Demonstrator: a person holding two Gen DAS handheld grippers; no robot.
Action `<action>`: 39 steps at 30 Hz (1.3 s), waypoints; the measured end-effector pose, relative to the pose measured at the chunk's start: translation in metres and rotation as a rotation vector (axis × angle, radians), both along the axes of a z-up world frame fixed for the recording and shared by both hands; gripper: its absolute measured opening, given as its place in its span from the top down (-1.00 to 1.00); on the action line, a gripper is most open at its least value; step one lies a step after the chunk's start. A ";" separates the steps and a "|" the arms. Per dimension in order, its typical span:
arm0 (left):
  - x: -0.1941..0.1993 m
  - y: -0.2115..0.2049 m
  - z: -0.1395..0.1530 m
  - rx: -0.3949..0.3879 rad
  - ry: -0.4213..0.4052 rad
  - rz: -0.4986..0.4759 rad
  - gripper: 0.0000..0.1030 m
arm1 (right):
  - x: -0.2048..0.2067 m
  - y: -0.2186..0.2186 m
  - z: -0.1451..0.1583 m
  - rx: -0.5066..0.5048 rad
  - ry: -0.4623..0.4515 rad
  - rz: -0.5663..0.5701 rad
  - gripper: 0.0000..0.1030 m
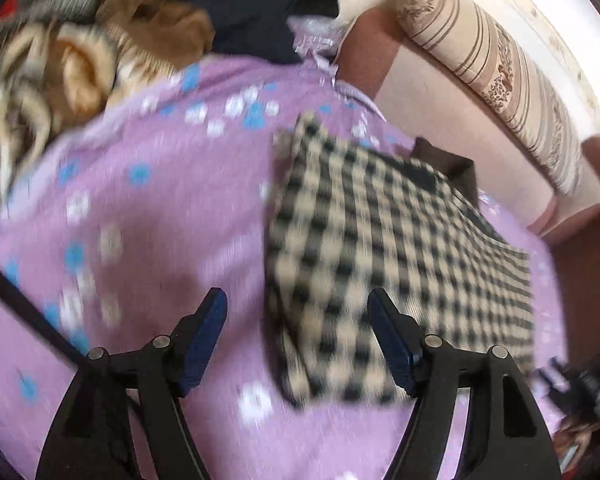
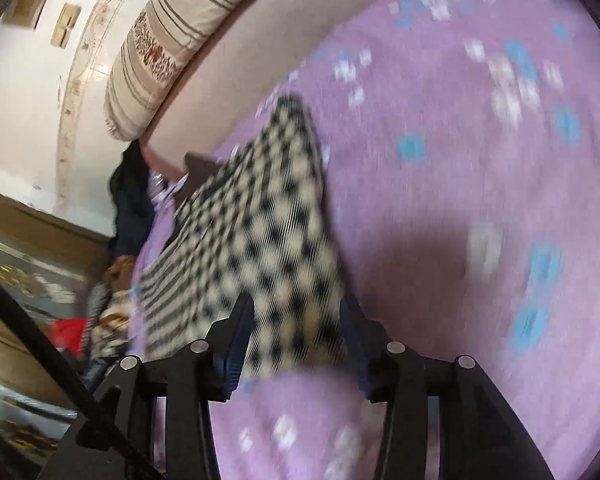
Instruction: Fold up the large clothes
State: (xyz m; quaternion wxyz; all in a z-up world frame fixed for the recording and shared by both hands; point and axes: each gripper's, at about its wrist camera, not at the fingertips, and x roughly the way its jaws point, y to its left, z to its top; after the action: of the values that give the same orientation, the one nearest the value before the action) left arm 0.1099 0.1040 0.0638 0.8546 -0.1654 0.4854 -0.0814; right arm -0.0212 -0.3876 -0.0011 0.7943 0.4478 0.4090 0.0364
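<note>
Both grippers pointed downward with jaws apart and nothing clamped — the left gripper (image 1: 298, 312) spread wider than the right gripper (image 2: 298, 312).

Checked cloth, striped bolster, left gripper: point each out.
Checked cloth (image 1: 400, 248), left wrist view, middle of the folded top.
Striped bolster (image 1: 496, 68), left wrist view, mid-length on its side.
Left gripper (image 1: 298, 300), left wrist view, midway between fingertips.

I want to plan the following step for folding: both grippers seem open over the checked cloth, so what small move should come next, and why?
Probably lower the right gripper and close it on the near corner of the checked cloth. That corner lies between its open jaws, not pinched. The left gripper is also open, beside the cloth's edge, holding nothing, on the purple bedsheet.
</note>
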 end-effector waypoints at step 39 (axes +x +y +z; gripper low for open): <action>0.046 -0.046 -0.056 -0.299 0.008 -0.061 -0.86 | 0.074 0.027 -0.044 0.064 -0.112 -0.103 -0.03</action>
State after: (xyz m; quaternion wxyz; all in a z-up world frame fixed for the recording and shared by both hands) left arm 0.1560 0.0578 0.0077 0.8157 -0.2762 0.4761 -0.1782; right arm 0.0528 -0.3611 -0.0446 0.8020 0.4905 0.3391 0.0333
